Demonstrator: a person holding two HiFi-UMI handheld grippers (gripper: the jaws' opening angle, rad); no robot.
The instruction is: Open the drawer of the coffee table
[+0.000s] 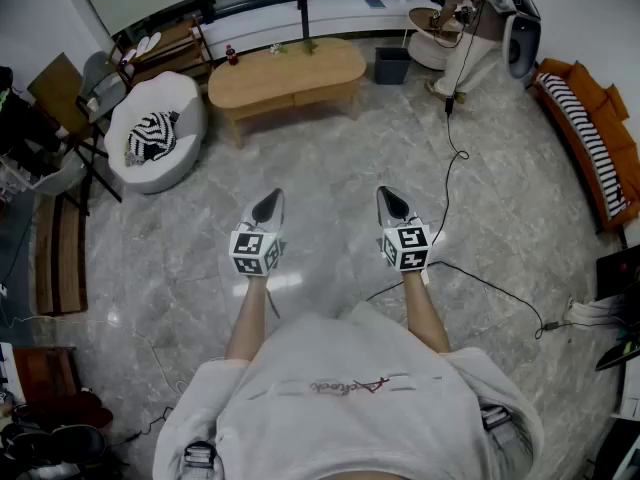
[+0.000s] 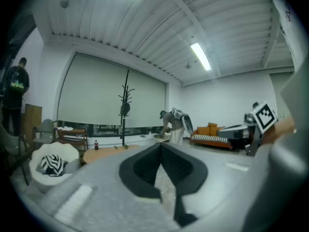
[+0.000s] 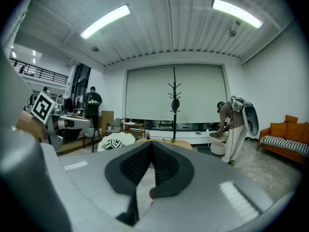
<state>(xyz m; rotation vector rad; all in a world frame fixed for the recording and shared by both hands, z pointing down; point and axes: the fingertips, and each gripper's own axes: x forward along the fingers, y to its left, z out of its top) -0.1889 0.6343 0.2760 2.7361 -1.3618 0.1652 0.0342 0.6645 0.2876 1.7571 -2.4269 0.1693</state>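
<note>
The wooden oval coffee table (image 1: pixel 287 73) stands far ahead across the marble floor; from here I cannot make out its drawer front. It shows small in the left gripper view (image 2: pixel 99 154) and the right gripper view (image 3: pixel 179 142). My left gripper (image 1: pixel 270 201) and right gripper (image 1: pixel 390 197) are held side by side over the floor, well short of the table and pointing towards it. In both gripper views the left gripper's (image 2: pixel 161 148) and the right gripper's (image 3: pixel 152 145) dark pads meet at the tips with nothing between them.
A white round armchair (image 1: pixel 155 128) with a striped cushion sits left of the table. A grey bin (image 1: pixel 391 65) and a coat stand (image 1: pixel 301 3) are by its far end. A person (image 1: pixel 465 28) bends over a small round table. An orange sofa (image 1: pixel 590 133) lines the right wall; cables (image 1: pixel 455 148) cross the floor.
</note>
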